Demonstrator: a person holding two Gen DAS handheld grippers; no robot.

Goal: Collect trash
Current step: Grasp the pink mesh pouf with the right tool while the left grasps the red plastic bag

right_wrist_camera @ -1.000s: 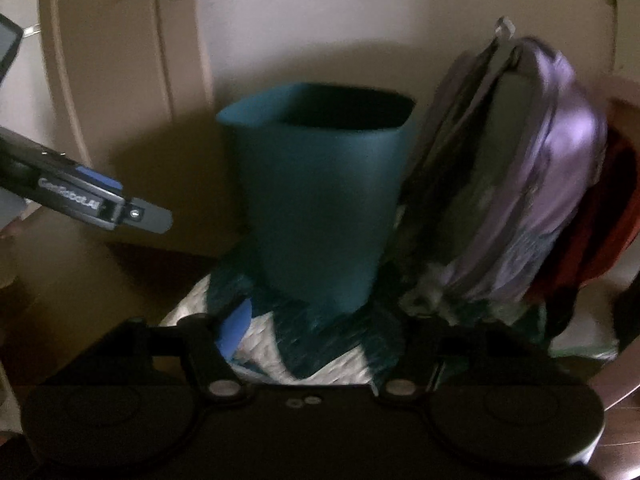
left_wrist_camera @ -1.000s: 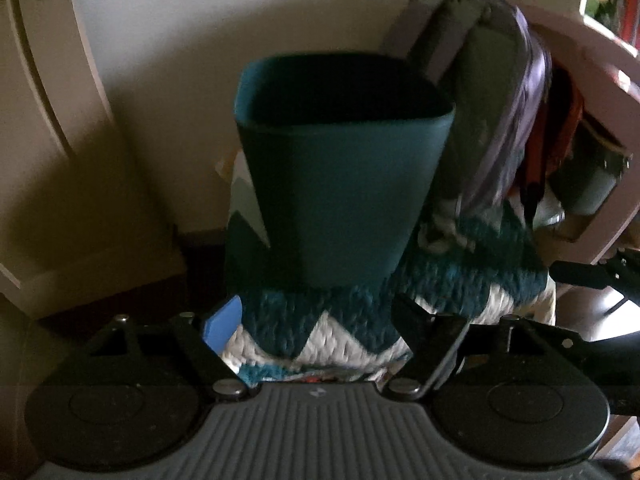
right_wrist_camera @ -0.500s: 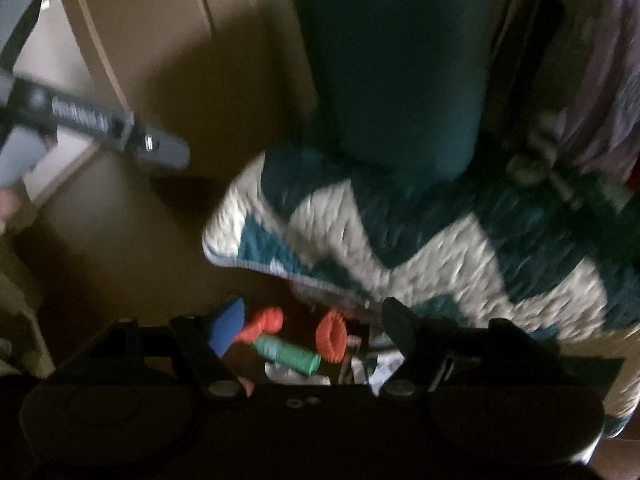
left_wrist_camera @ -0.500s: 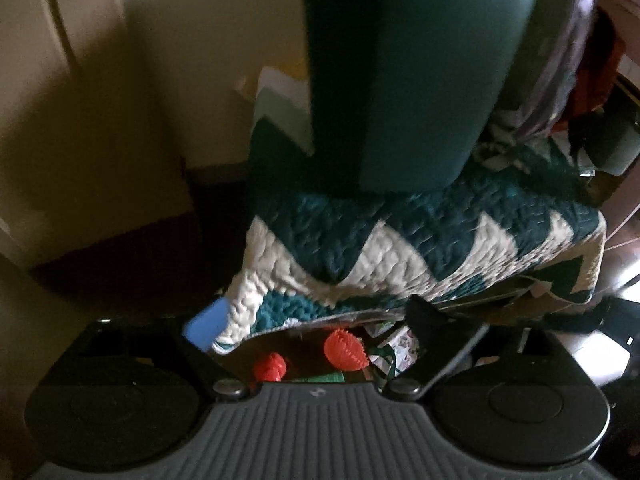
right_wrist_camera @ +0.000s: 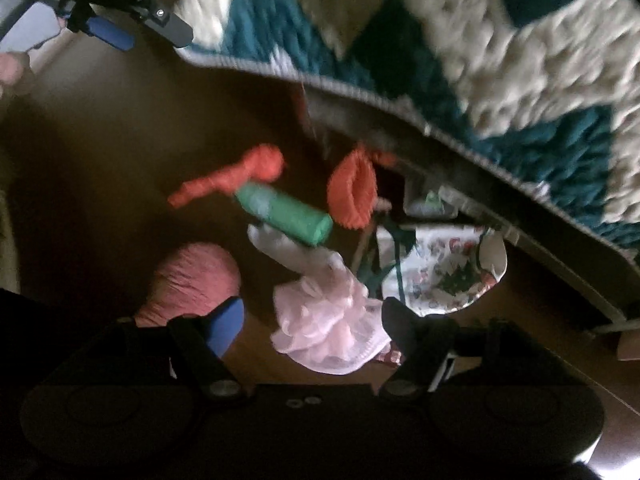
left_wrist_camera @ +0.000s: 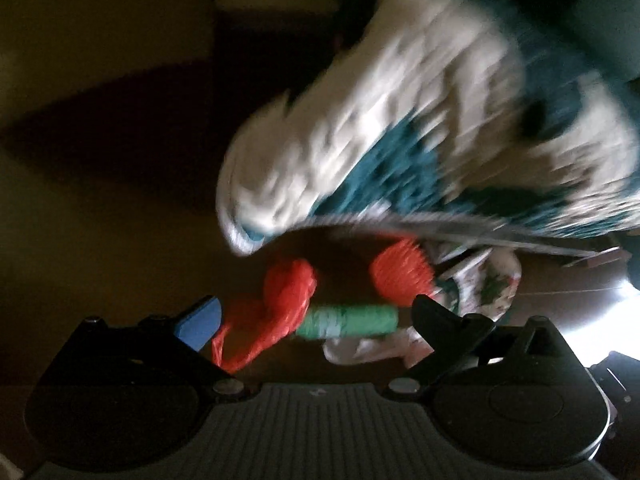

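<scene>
Trash lies on the dark floor under the edge of a teal-and-white quilt (left_wrist_camera: 400, 120). My left gripper (left_wrist_camera: 316, 320) is open above a red plastic bag (left_wrist_camera: 288, 296) and a green roll (left_wrist_camera: 348, 320), with an orange ruffled ball (left_wrist_camera: 400, 276) just beyond. My right gripper (right_wrist_camera: 312, 326) is open too, and a pale pink frilly wad (right_wrist_camera: 328, 320) lies on the floor between its fingers, untouched. A pink crumpled ball (right_wrist_camera: 192, 280) sits by its blue pad. The red bag (right_wrist_camera: 236, 176), green roll (right_wrist_camera: 284, 212) and orange ball (right_wrist_camera: 352, 192) lie farther off.
A patterned paper plate (right_wrist_camera: 444, 268) leans by the bed frame, also at the right in the left wrist view (left_wrist_camera: 492, 284). The quilt (right_wrist_camera: 480, 60) overhangs the trash. The left gripper (right_wrist_camera: 120, 12) shows at the upper left. The teal bin's base (left_wrist_camera: 600, 8) fills a top corner.
Both grippers have dropped and tipped down toward the floor. The teal bin has slid out of the top of both views, and the trash under the quilt has come close. The left jaws have widened.
</scene>
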